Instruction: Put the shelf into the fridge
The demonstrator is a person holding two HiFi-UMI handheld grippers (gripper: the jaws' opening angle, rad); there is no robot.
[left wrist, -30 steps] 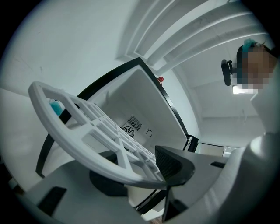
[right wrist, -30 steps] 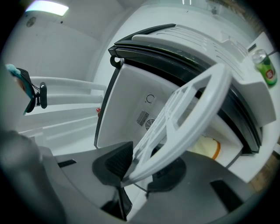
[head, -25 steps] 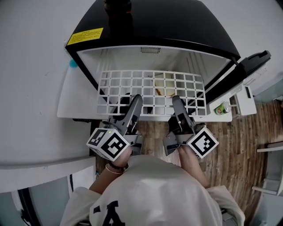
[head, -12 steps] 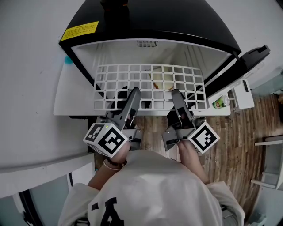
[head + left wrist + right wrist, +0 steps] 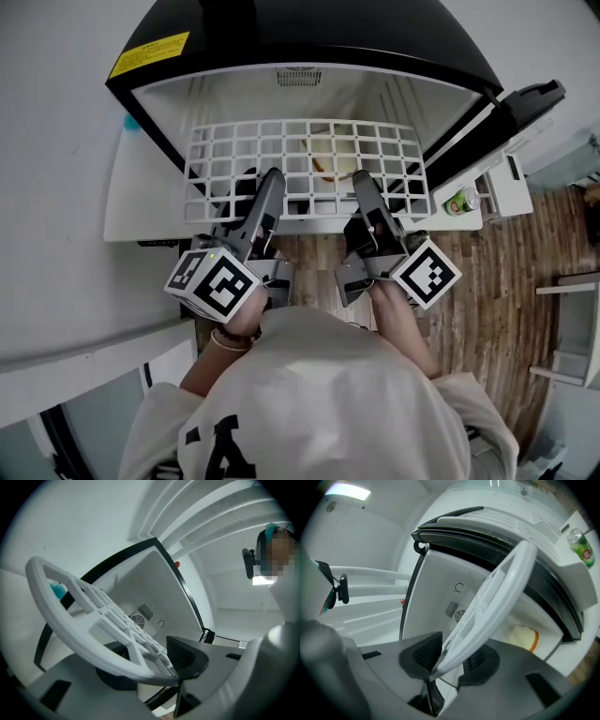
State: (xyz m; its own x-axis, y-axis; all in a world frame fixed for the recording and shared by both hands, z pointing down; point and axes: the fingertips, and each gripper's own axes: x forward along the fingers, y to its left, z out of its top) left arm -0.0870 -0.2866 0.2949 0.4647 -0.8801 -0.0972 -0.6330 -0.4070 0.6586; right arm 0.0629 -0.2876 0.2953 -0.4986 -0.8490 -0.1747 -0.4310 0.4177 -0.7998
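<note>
At the mouth of the black, white-lined mini fridge [image 5: 375,42], the left gripper [image 5: 269,183] and right gripper [image 5: 364,186] each pinch the near edge of the white plastic lattice shelf [image 5: 309,155], so uneven pushing could jam a corner against a side wall.

In the head view, the near rim of the white plastic grid shelf [image 5: 305,155] is covered by the left gripper [image 5: 270,180] and the right gripper [image 5: 362,184]. In the left gripper view, that rim hides most of one of the jaws. A pale slice with an orange edge [image 5: 526,638] lies inside the black fridge [image 5: 375,37]; what it is cannot be told. The print on the yellow label [image 5: 149,54] is too small to read. The upper edge cuts off a dark object [image 5: 225,11] on the fridge top.
</note>
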